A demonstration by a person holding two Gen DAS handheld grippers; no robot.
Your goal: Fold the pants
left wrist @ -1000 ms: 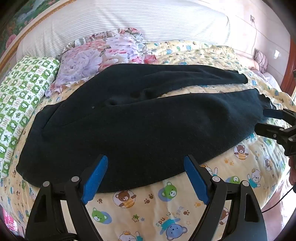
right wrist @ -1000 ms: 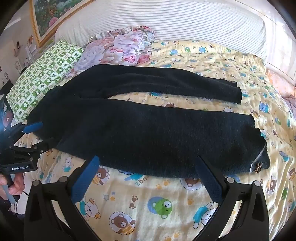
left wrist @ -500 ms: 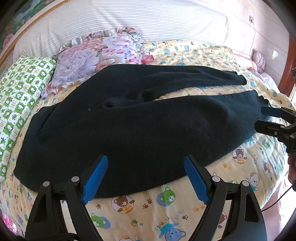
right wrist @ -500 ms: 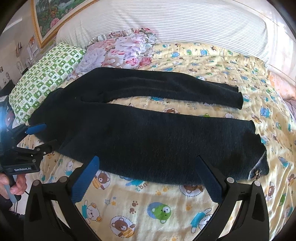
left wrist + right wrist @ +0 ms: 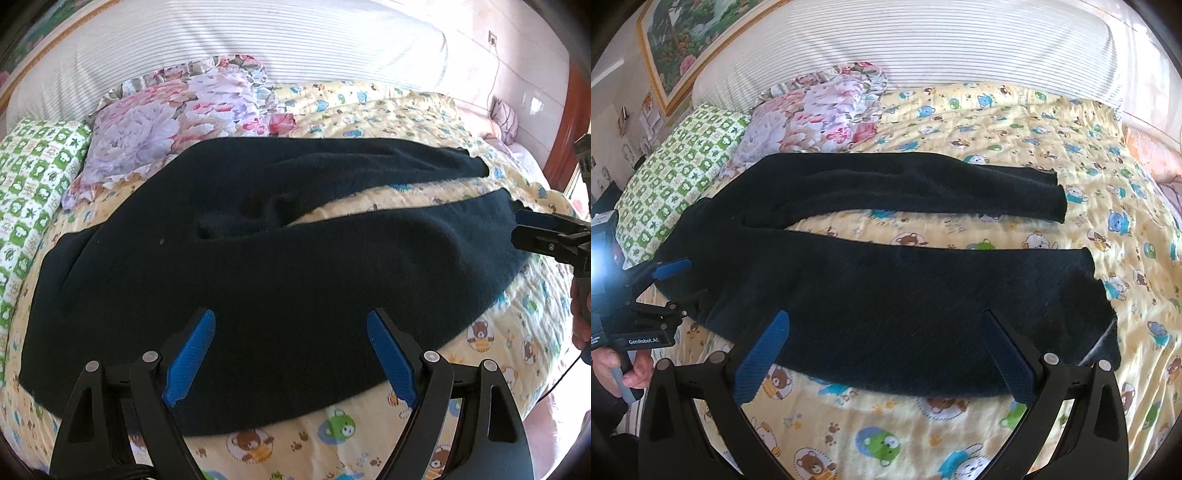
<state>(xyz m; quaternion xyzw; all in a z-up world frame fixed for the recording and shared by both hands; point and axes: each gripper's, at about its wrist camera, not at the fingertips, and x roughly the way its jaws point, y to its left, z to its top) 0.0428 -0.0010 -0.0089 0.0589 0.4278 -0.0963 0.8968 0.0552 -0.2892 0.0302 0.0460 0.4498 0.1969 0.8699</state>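
Note:
Black pants point(image 5: 258, 266) lie spread flat on the bed, waist to the left and both legs running to the right, with a gap between the legs. They also show in the right wrist view point(image 5: 905, 288). My left gripper point(image 5: 290, 354) is open and empty, its fingertips over the near edge of the waist part. It also shows at the left of the right wrist view point(image 5: 677, 280). My right gripper point(image 5: 884, 354) is open and empty over the near leg's lower part. It also shows at the right of the left wrist view point(image 5: 532, 225), beside the near leg's cuff.
The bed has a yellow cartoon-bear quilt point(image 5: 960, 435). A floral pillow point(image 5: 177, 110) and a green checked pillow point(image 5: 26, 177) lie at the head, against a white striped headboard point(image 5: 923, 40). A framed picture point(image 5: 683, 40) hangs at the left.
Both grippers have moved forward towards the pants, so their fingertips now overlap the near edge of the fabric. Both stay open. The pants have not moved.

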